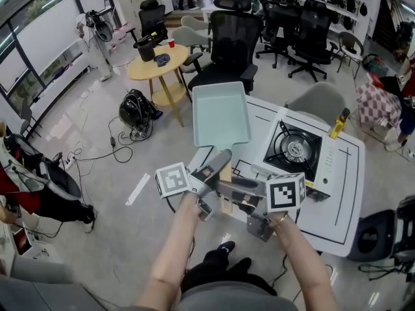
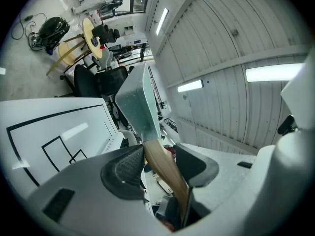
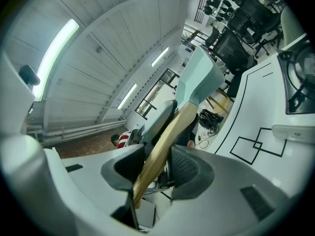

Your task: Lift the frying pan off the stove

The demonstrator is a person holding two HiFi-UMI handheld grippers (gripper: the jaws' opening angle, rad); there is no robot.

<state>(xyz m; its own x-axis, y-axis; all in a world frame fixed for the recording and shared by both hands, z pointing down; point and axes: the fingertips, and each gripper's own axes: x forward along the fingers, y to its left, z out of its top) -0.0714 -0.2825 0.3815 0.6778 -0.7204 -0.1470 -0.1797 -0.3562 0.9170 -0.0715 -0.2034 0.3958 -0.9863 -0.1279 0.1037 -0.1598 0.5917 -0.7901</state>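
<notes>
One pan (image 1: pixel 221 114), one stove (image 1: pixel 296 149)

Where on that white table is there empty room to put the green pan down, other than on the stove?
The table is bare along its near right side, between the stove and the edge, and in the strip left of the stove, beside the lifted frying pan. The far corner is tighter: a yellow bottle stands by the stove.

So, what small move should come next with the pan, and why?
Probably lower the pan onto the bare table beside the stove: the left gripper and right gripper both clamp its wooden handle, and it hangs clear of the stove.
</notes>
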